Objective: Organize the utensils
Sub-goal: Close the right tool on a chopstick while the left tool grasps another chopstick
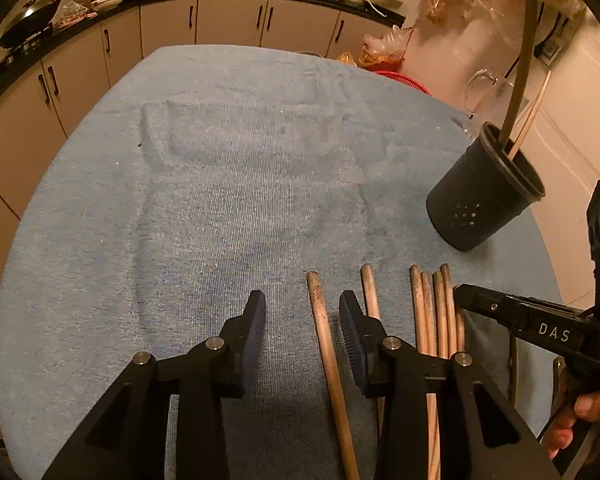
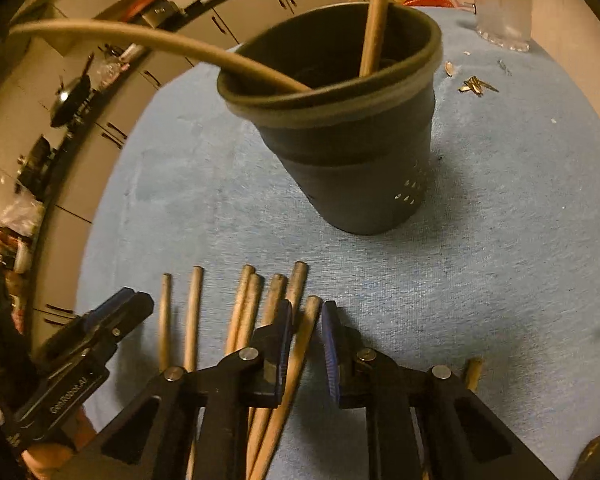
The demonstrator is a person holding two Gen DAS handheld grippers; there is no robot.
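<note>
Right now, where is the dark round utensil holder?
The dark round utensil holder stands on the blue towel, just beyond the row of wooden chopsticks, ahead of the right gripper.

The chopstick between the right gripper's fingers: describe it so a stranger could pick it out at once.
Start at the dark utensil cup standing on the blue cloth. Nearer the camera lies a row of wooden chopsticks, tips toward the cup. The wanted chopstick is the rightmost of the row and the only one lying between the open right gripper's fingers.
</note>
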